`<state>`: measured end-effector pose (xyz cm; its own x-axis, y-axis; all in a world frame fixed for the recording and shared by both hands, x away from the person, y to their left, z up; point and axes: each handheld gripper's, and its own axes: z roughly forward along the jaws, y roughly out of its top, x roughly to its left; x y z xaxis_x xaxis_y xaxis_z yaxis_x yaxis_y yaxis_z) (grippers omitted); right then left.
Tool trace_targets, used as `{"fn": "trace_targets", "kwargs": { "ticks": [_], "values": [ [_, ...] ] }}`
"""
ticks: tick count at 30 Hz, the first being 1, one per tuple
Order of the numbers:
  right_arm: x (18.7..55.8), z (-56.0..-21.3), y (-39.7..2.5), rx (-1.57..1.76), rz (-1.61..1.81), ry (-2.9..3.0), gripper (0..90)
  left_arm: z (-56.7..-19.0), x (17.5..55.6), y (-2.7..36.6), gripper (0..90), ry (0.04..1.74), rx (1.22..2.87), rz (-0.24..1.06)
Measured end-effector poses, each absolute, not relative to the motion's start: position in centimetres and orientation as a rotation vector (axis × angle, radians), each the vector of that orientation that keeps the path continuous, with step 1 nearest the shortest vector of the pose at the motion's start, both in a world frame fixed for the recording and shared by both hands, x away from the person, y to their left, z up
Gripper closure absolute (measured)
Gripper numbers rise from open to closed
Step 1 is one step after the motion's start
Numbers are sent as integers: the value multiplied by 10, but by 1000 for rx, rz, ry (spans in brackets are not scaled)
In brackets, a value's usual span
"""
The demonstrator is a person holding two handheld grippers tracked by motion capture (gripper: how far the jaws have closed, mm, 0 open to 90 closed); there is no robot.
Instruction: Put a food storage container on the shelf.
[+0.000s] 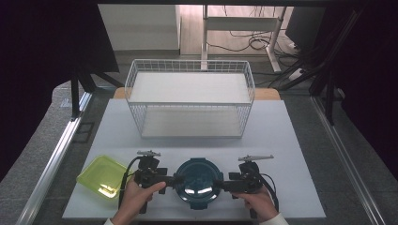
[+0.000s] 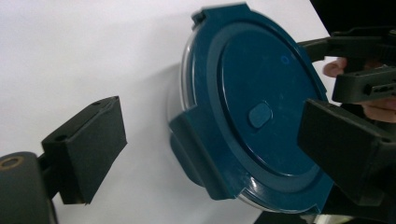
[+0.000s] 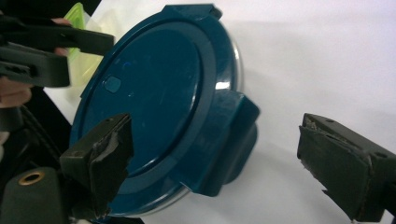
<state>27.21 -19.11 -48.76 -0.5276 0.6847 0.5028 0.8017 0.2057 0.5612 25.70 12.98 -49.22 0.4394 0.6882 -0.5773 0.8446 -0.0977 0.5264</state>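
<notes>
Two grippers: the left gripper [image 1: 174, 179] and the right gripper [image 1: 218, 184] are held at opposite sides of one container, each in a hand.
Left gripper state: jaws spread wide in the left gripper view, one pad over the lid, the other over bare table; nothing is clamped.
Right gripper state: jaws likewise wide in the right gripper view, straddling a side latch; nothing is gripped.
Container: one round container [image 1: 197, 180] with a dark blue plastic lid [image 2: 261, 107], smooth and glossy, with four latch flaps and a small oval plug; placed near the table's front edge, at its middle.
Writing: none readable.
Tray: one yellow-green square plastic tray [image 1: 102, 176], near the front left corner.
Basket: one white wire basket [image 1: 189, 96], two-tiered, at the back edge.
Table: one [image 1: 281, 140], white, matte.
</notes>
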Motion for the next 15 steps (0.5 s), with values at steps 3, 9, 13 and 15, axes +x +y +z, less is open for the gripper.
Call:
{"fn": "trace_targets", "kwargs": {
  "ticks": [3,9,13,15],
  "values": [
    [272,-490,-187,-1431,-1216,-2314,104,-497,257,126,80,1310,1840,-256],
    [274,-496,-183,-1427,-1201,-2257,108,-505,256,119,93,1310,1835,-316],
    [273,-499,-181,-1415,-1194,-2226,136,-512,258,117,102,1323,1814,-370],
    [273,-500,-180,-1414,-1192,-2216,141,-513,258,117,111,1325,1809,-377]
  ]
}}
